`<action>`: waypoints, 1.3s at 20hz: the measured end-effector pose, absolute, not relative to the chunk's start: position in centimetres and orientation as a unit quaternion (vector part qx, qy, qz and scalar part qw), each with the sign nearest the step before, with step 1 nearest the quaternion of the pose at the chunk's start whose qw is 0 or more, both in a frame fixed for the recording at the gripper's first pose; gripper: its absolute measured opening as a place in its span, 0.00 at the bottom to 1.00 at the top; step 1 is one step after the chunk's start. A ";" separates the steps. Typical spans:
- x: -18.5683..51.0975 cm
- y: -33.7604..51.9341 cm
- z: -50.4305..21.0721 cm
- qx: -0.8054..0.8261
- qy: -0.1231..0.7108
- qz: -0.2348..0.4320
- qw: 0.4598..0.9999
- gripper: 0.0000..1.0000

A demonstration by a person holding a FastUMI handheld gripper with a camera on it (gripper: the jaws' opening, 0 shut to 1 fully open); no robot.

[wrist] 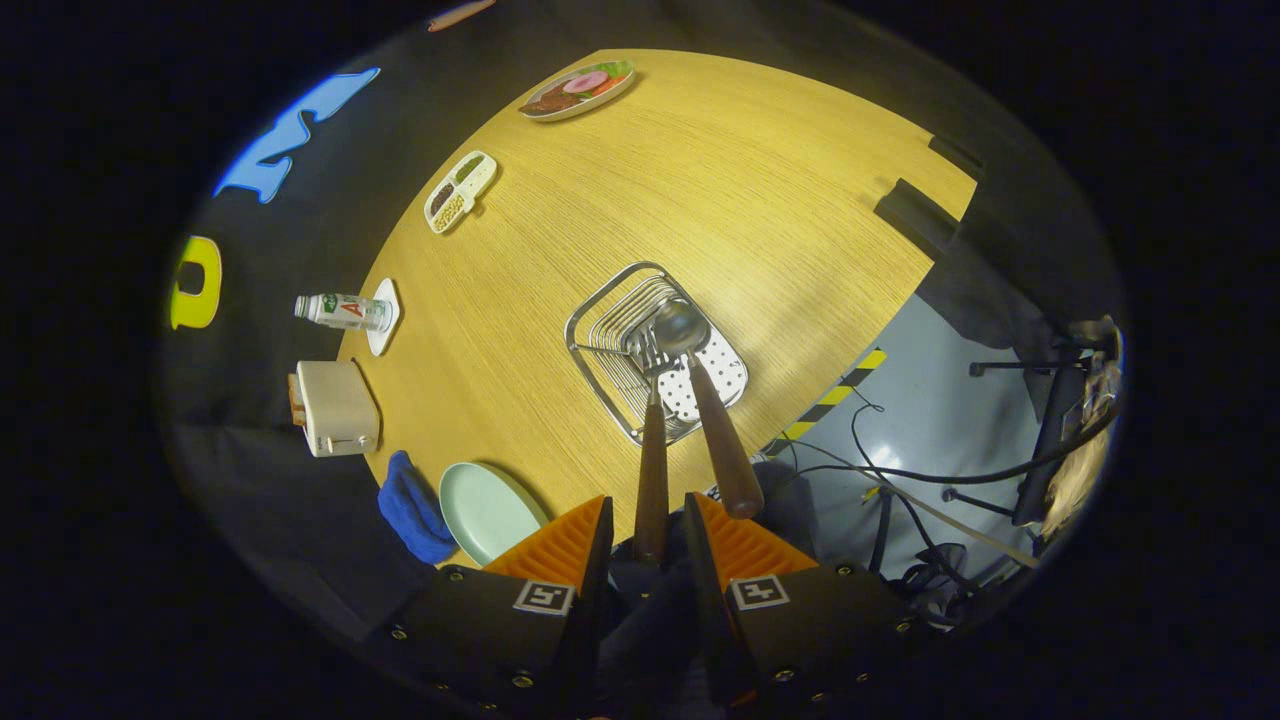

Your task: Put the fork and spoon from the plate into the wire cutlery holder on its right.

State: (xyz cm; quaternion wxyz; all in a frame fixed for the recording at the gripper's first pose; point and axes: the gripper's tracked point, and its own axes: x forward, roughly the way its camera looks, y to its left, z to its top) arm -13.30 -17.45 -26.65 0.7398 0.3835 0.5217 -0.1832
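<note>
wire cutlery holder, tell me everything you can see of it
The shiny silver wire cutlery holder is a rectangular basket of thin metal rods with a rounded rim. It sits on the light wooden table, beyond the gripper. A white perforated panel lies in its near end. The heads of the wooden-handled fork and wooden-handled spoon hang above it; contact is unclear. The jaws look closed on the fork's handle.

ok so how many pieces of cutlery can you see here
2: a fork held between the gripper fingers, and a spoon beside it, both heads over the wire holder.
</note>
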 end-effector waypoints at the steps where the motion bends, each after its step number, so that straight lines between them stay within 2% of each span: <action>1: -13.3 -17.6 -26.5 0.378 0.519 -0.186 0.744 0.43; 11: -12.0 -20.0 -21.0 0.314 0.443 -0.205 0.814 0.43; 19: -8.0 -22.9 -10.2 0.199 0.240 -0.231 0.922 0.43; 26: -7.7 -23.6 0.8 0.050 0.046 -0.273 0.960 0.42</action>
